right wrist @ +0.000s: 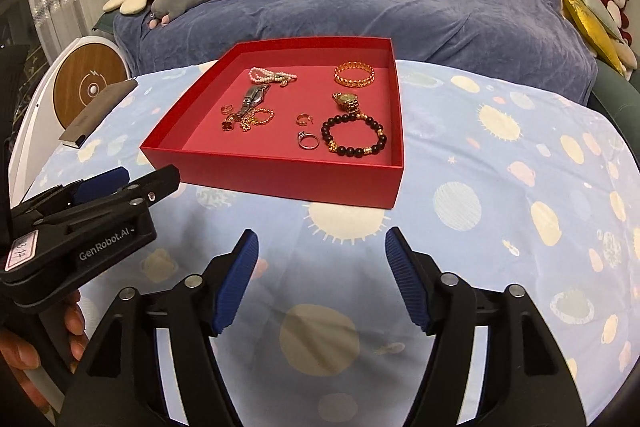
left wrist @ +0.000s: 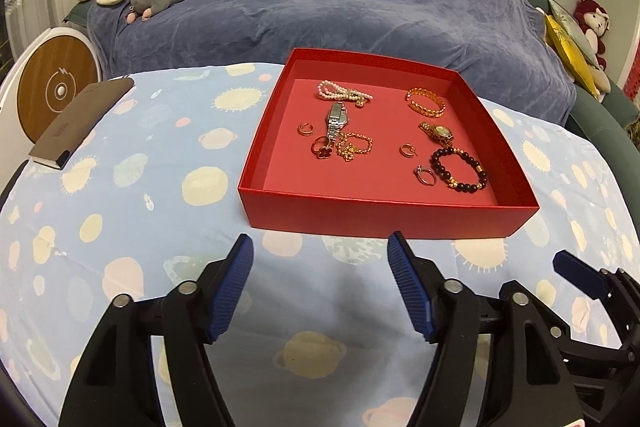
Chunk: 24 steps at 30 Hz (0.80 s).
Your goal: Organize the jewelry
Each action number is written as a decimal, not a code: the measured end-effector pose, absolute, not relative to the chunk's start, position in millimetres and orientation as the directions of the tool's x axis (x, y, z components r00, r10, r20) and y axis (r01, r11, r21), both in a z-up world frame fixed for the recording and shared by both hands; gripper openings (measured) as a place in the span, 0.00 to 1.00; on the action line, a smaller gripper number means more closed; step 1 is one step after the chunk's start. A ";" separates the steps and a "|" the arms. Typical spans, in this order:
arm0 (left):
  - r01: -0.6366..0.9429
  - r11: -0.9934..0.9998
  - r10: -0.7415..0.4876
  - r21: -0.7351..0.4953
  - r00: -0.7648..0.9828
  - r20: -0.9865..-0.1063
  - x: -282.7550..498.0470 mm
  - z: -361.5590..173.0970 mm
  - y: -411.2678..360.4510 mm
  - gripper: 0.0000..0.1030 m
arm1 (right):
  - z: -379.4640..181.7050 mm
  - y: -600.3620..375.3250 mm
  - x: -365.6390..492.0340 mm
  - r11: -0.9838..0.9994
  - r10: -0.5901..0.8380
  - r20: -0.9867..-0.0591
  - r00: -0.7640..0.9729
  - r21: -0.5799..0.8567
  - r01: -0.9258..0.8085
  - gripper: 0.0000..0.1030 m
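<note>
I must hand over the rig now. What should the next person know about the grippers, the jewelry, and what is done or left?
Left gripper: open, empty, over the cloth in front of the red box.
Right gripper: open, empty, beside the left one.
All visible jewelry lies in the box: pearl bracelet, silver watch, gold chain and rings in a crowded left cluster; gold bangle, gold watch, dark bead bracelet and silver ring on the right.
Done: nothing is held.
Left: probably separate the left cluster.

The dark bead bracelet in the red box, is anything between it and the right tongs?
Only the red box's near wall. The right tongs hang open and empty over bare tablecloth; the dark bead bracelet lies uncovered just behind that wall.
</note>
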<state>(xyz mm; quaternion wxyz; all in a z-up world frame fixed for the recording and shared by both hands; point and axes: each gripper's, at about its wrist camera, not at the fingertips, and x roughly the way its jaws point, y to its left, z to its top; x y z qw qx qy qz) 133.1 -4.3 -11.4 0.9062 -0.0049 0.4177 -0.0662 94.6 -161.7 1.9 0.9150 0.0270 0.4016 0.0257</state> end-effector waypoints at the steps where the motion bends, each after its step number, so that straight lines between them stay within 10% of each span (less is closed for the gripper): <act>1: 0.111 0.992 -0.114 -0.054 0.643 -0.758 133.4 -12.9 -5.1 0.73 | 1.9 -161.7 95.1 0.998 0.060 -0.731 0.680 0.058 -0.026 0.70; 24: 0.093 0.996 -0.053 0.013 0.670 -0.740 130.5 -11.9 -2.8 0.84 | -1.1 -177.4 98.1 0.995 0.020 -0.728 0.685 0.080 0.056 0.92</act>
